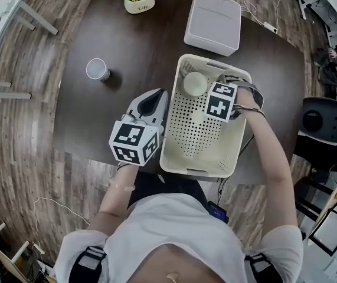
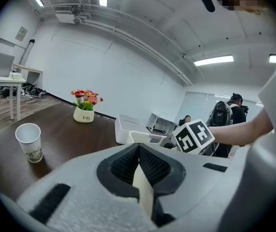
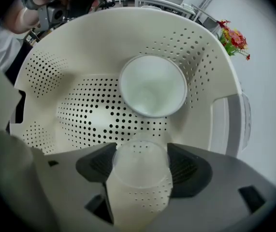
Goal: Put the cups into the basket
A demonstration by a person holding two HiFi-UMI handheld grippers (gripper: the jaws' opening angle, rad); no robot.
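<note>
Head view overhead; right gripper view close above same basket (image 1: pixel 189 134).

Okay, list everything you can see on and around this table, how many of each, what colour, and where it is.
dark wooden table: one, dark brown, under everything
cream perforated plastic basket: one, cream, at the table's near edge
white paper cup: one, white, upright on the table, left of the basket
off-white cup: one, upright inside the basket, at its far end
clear plastic cup: one, translucent, gripped above the basket floor
white flower pot: one, with red and yellow flowers, at the table's far edge
white lidded box: one, beyond the basket
left gripper: one, grey, fingers shut and empty, left of the basket
right gripper: one, grey, fingers shut on the clear plastic cup
</note>
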